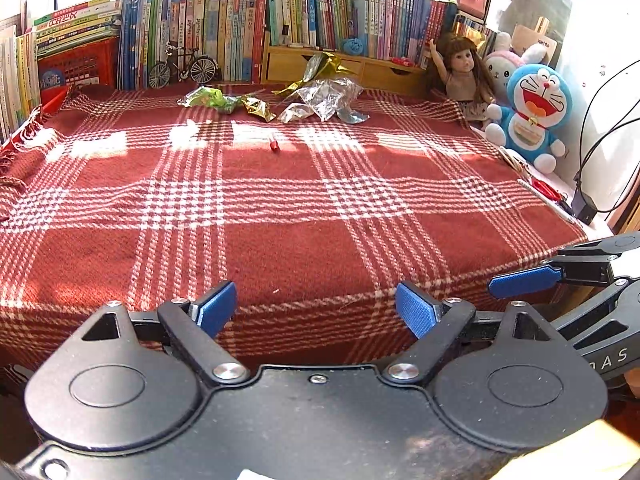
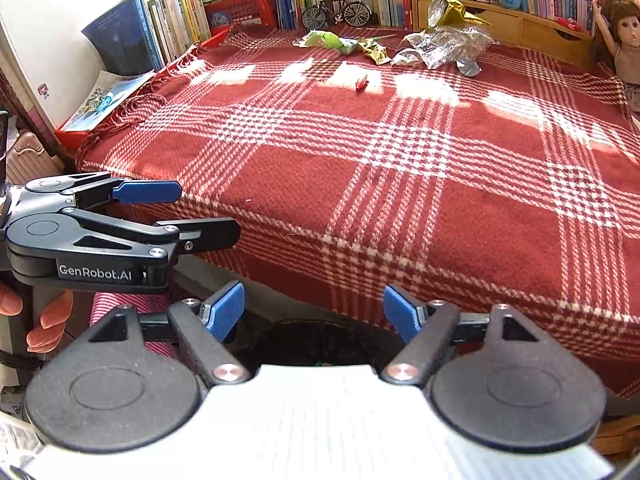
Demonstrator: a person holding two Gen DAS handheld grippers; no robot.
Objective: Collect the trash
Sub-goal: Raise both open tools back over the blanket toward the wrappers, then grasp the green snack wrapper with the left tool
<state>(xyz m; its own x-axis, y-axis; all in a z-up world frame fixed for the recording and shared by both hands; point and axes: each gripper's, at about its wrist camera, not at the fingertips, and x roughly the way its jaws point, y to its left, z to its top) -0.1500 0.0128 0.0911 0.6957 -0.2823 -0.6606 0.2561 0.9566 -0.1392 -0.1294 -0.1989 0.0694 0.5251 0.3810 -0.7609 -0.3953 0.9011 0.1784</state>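
While the trash is lying at the far side of the desk, both grippers are hanging back at the near edge w/ nothing in them. Trash pile: a green wrapper [image 1: 208,98], a gold wrapper [image 1: 258,107], a big clear crinkly plastic piece [image 1: 328,96] and a gold foil bit [image 1: 324,65] sticking up behind it. A small red thing [image 1: 274,145] is sitting alone, nearer than the pile, in a sunny patch. All of it is resting on the red & white checked blanket [image 1: 280,220] covering the desk.

Left gripper [image 1: 316,310]: blue fingers [image 1: 216,308] are standing wide apart, nothing btwn them. Right gripper [image 2: 314,312]: fingers [image 2: 226,310] also spread wide, holding nothing. Under the right one a dark round bin opening [image 2: 316,344] is showing, just below the desk edge. A hand [image 2: 48,320] is gripping the left tool's handle in the right view.

Behind the trash, rows of books [image 1: 224,24] are standing along the back, w/ a toy bike [image 1: 182,66] in front. At the right side a doll [image 1: 460,68], a pink bunny [image 1: 504,68] and a blue cat plush [image 1: 528,116] are sitting. Black cables [image 1: 600,148] are hanging by the wall.
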